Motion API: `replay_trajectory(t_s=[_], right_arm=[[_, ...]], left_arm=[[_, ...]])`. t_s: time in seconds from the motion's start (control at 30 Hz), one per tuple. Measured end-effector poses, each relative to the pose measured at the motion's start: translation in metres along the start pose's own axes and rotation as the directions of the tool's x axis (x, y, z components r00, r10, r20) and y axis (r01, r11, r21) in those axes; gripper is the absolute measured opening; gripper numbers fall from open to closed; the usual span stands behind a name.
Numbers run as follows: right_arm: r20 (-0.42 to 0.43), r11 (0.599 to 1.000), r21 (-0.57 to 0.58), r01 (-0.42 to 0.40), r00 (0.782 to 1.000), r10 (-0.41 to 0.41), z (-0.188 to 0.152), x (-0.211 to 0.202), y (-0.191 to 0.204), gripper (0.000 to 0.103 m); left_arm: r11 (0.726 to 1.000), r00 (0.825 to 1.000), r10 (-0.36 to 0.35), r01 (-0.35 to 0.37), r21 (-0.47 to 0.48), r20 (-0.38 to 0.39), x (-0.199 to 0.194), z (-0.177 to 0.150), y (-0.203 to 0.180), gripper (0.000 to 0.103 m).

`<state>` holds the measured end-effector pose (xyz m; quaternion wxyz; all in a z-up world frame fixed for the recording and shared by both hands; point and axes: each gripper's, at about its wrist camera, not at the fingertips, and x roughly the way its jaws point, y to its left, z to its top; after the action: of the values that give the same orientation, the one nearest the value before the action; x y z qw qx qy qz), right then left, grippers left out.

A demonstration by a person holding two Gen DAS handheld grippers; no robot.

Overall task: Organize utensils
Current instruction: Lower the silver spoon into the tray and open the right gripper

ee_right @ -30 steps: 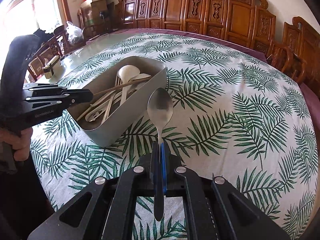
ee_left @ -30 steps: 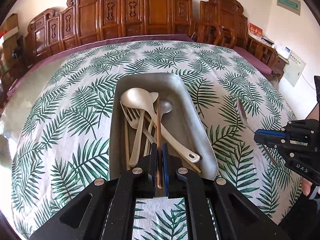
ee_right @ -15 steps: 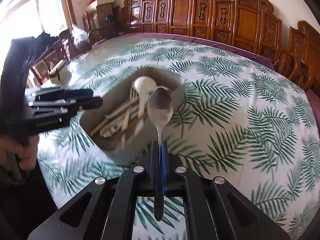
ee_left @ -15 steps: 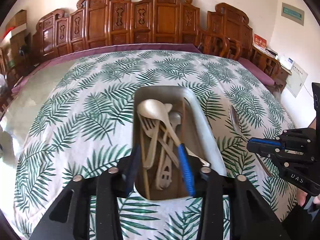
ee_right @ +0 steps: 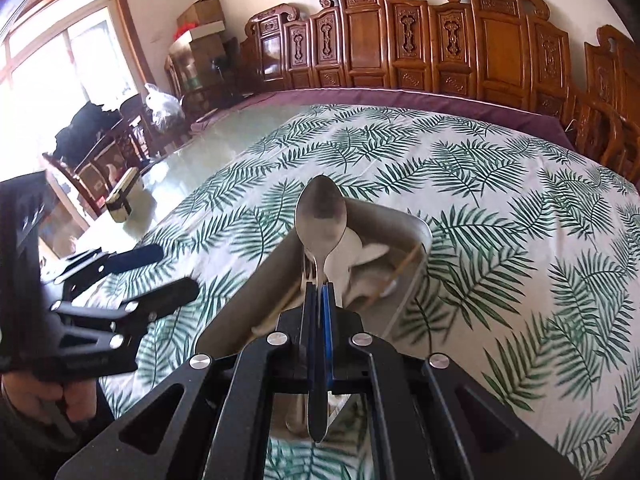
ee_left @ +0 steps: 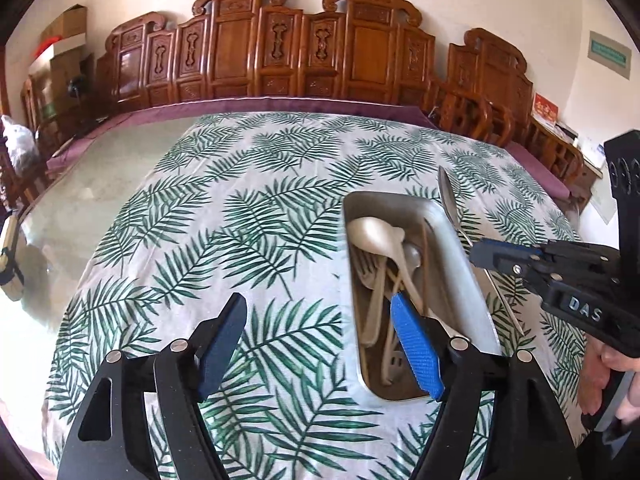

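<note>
Now the left gripper, which a second ago was clamped on a brown wooden chopstick over the grey metal rectangular tray, has its blue-padded fingers spread wide with nothing between them, and has drawn off to the tray's left; the chopstick lies inside among the cream plastic spoons and forks. Meanwhile the right gripper has carried the shiny steel spoon from beside the tray to above it, its fingers pinched together on the handle, the bowl pointing forward over the tray's interior. So one utensil is delivered, and the steel spoon, hanging over the tray on the palm-leaf tablecloth, looks ready to be lowered and released next.
</note>
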<state>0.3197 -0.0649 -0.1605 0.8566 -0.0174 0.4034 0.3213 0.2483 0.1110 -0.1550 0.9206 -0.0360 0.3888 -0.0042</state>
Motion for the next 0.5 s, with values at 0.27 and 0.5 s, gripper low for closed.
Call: replay_trajectory(t_s=[0.27, 0.5], right_arm=[[-0.025, 0.998, 0.047, 0.037, 0.999, -0.036, 0.003, 0.038, 0.003, 0.004], [-0.056, 0.992, 0.075, 0.099, 0.994, -0.095, 0.000, 0.063, -0.003, 0.004]], left_arm=[[1.000, 1.000, 0.012, -0.012, -0.015, 0.003, -0.002, 0.001, 0.009, 0.071], [1.000, 1.000, 0.008, -0.008, -0.023, 0.002, -0.001, 0.001, 0.012, 0.071]])
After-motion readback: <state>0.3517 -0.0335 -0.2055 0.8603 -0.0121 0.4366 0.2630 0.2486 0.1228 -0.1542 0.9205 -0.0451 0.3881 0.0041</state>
